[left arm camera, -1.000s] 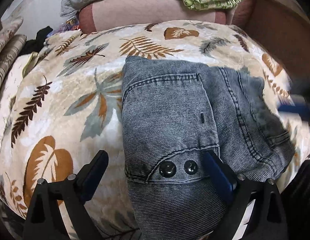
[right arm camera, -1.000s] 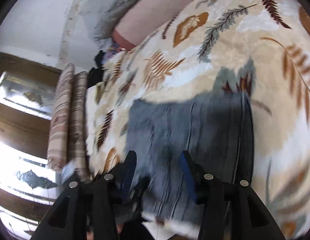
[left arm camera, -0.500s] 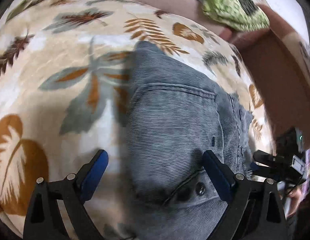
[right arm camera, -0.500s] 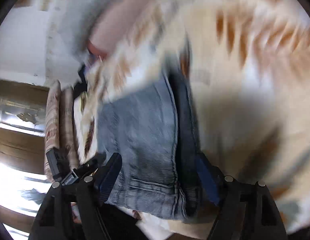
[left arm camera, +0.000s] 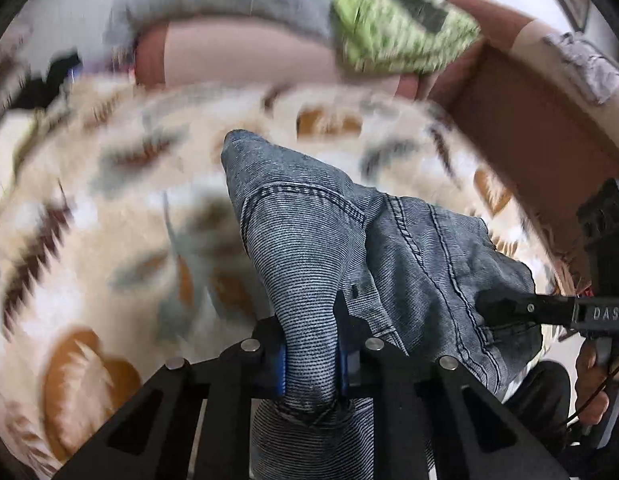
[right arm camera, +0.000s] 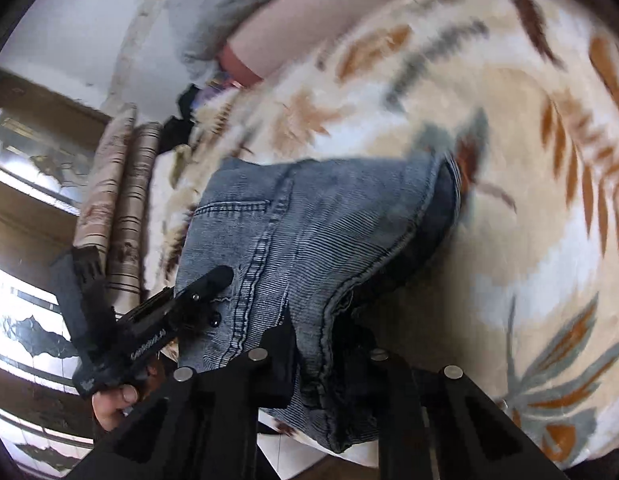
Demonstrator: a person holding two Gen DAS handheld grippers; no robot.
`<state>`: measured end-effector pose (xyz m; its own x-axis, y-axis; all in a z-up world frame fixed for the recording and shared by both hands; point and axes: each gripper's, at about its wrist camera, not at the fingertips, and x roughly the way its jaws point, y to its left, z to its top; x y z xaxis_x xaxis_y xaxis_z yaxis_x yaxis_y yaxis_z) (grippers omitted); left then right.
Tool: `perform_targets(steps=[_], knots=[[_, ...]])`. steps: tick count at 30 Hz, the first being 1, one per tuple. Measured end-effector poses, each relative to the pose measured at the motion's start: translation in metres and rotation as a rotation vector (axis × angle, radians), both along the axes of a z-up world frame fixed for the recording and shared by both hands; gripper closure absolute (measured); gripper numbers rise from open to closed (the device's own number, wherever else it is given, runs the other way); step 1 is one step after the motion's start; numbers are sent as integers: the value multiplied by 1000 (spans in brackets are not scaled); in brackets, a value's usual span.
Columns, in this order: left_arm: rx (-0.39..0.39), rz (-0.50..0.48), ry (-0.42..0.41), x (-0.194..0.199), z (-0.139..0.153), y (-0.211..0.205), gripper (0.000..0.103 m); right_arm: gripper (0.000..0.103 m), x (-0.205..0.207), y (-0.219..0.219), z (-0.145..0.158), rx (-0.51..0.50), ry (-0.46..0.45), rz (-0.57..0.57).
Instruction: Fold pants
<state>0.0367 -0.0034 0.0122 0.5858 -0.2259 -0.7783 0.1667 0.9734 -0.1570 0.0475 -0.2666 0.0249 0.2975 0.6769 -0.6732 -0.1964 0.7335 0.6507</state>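
Denim of the folded jeans [left arm camera: 309, 248], raised off the leaf-print blanket [left arm camera: 89, 240], is pinched by left gripper [left arm camera: 309, 356] and right gripper [right arm camera: 321, 340]; thick layers could be lost from either grip, undoing the fold.

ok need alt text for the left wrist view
The left gripper is shut on a bunched fold of grey-blue denim pants, above a blurred leaf-print blanket. The right gripper pinches the denim's right side.
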Motion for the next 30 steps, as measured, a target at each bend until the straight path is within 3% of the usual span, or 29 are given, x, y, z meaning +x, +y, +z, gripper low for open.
perform_targets(steps=[4, 7, 11, 12, 13, 15, 17, 18, 21, 22, 24, 25, 27, 28, 30], knots=[[-15, 22, -131, 14, 48, 22, 84, 85, 22, 11, 48, 13, -119, 10], [-36, 42, -128, 32, 52, 40, 83, 85, 49, 26, 61, 13, -142, 30], [-19, 90, -62, 64, 13, 53, 75, 83, 75, 39, 23, -24, -103, 64], [-11, 110, -31, 70, -2, 57, 68, 79, 82, 46, 3, -71, -82, 74], [21, 133, 57, 81, -30, 62, 54, 77, 86, 50, -16, -141, -61, 63], [89, 188, 160, 84, -60, 70, 46, 67, 91, 57, -59, -324, 34, 67], [45, 212, 131, 69, -59, 82, 36, 49, 84, 49, -56, -321, 10, 15], [49, 225, 105, 61, -52, 84, 29, 47, 77, 45, -43, -328, -32, -10], [81, 231, -2, 40, -25, 80, 24, 46, 62, 39, -4, -253, -131, -55], [97, 214, -35, 33, -19, 75, 20, 43, 53, 40, 13, -191, -174, -60], [138, 208, -44, 34, -24, 69, 16, 30, 44, 50, 17, -121, -185, -30], [190, 207, -2, 38, -38, 64, 16, 30, 44, 62, 9, -133, -161, -2], [231, 203, 95, 46, -63, 61, 16, 27, 52, 87, -39, -276, -39, 86], [203, 225, 94, 40, -61, 63, 16, 27, 50, 94, -53, -322, -52, 108], [203, 252, 62, 30, -47, 64, 16, 28, 38, 94, -31, -346, -127, 98]])
